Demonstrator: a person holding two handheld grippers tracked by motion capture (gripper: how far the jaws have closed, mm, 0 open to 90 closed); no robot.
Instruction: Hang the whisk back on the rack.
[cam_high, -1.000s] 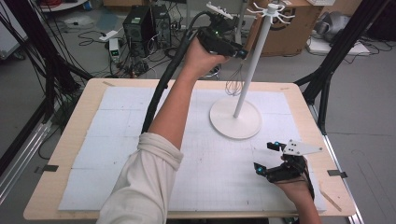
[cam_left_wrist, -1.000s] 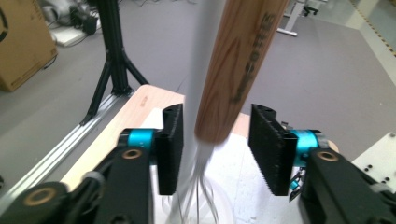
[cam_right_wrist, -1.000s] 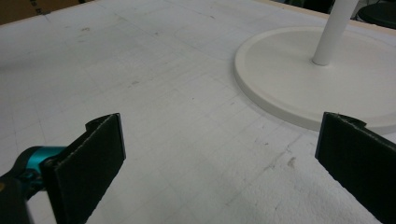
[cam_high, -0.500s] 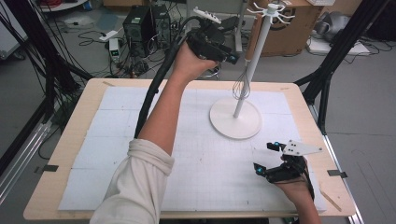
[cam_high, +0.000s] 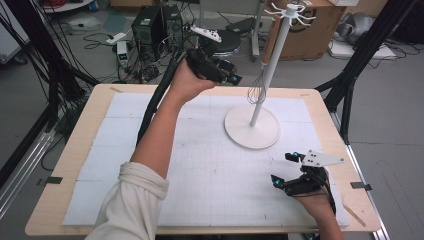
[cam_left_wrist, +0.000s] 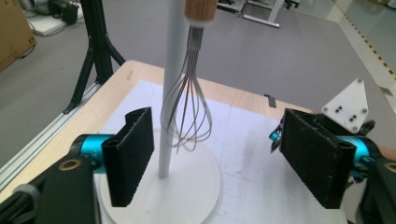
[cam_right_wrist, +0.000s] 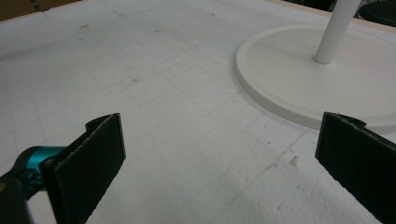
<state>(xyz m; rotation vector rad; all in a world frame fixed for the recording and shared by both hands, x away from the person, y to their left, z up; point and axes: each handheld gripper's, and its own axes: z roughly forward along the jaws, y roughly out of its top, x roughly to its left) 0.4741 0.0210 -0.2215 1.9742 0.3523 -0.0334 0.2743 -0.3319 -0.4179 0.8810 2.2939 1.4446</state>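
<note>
A wire whisk (cam_left_wrist: 187, 112) with a wooden handle (cam_left_wrist: 201, 9) hangs head-down against the white pole (cam_left_wrist: 173, 70) of a stand with a round base (cam_high: 251, 132). In the high view the whisk (cam_high: 256, 90) hangs above the base; I cannot tell which top hook (cam_high: 290, 10) holds it. My left gripper (cam_high: 234, 78) is held up in the air left of the pole, open and empty. In its own view the left gripper (cam_left_wrist: 219, 126) frames the whisk from a short distance. My right gripper (cam_high: 286, 170) rests low at the table's front right, open and empty.
A white gridded mat (cam_high: 200, 165) covers the wooden table (cam_high: 75, 165). The stand base (cam_right_wrist: 299, 74) lies just ahead of the right gripper (cam_right_wrist: 219, 126). Black frame legs (cam_high: 350, 70), cables and a cardboard box (cam_high: 320, 30) stand beyond the far edge.
My left gripper has drawn back to the left and lower, away from the pole, while the whisk stays hanging. The right gripper has not moved.
</note>
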